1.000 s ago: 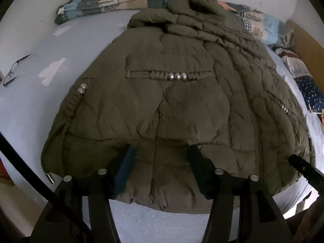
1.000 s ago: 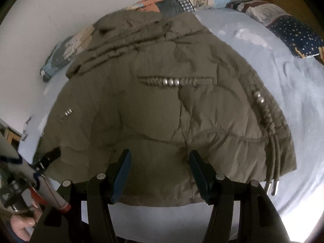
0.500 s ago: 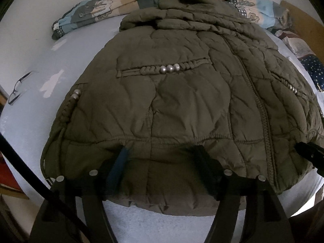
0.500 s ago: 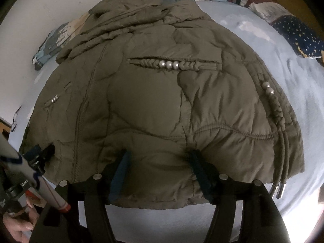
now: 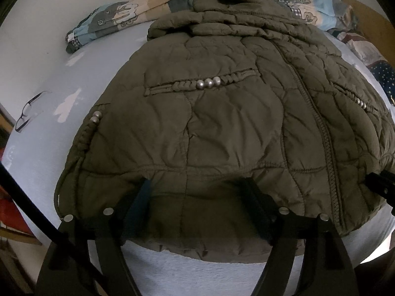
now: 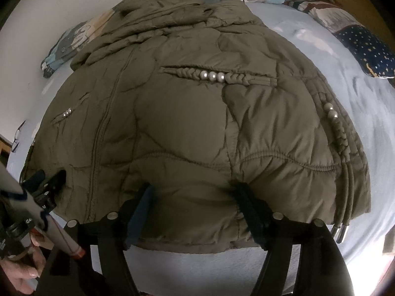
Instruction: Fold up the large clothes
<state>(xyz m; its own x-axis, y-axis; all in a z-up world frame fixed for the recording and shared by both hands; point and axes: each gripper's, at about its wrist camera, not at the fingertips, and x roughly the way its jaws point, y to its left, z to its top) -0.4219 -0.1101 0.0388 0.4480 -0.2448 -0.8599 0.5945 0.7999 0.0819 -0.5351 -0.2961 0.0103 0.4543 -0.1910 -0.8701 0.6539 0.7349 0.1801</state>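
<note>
An olive quilted jacket (image 5: 222, 128) lies spread flat on the bed, hood at the far end and hem nearest me. My left gripper (image 5: 197, 197) stands over the left part of the hem. Its jaws are opening, and hem fabric bulges loosely between the fingers. My right gripper (image 6: 195, 197) stands over the right part of the hem (image 6: 197, 234) in the same way, its jaws opening around loose fabric. Each gripper shows in the other's view: the right gripper (image 5: 380, 185) at the right edge, the left gripper (image 6: 47, 180) at the left edge.
The bed has a light blue sheet (image 5: 49, 79). A patterned quilt (image 5: 111, 22) is bunched along the far wall. A dark starred pillow (image 6: 365, 49) lies at the far right. Glasses (image 5: 27, 113) rest on the sheet at the left. A hand (image 6: 22, 271) holds the left tool.
Both grippers have come closer to the jacket's hem, and their jaws stand wider apart. The jacket fills more of each view and lies as before.
</note>
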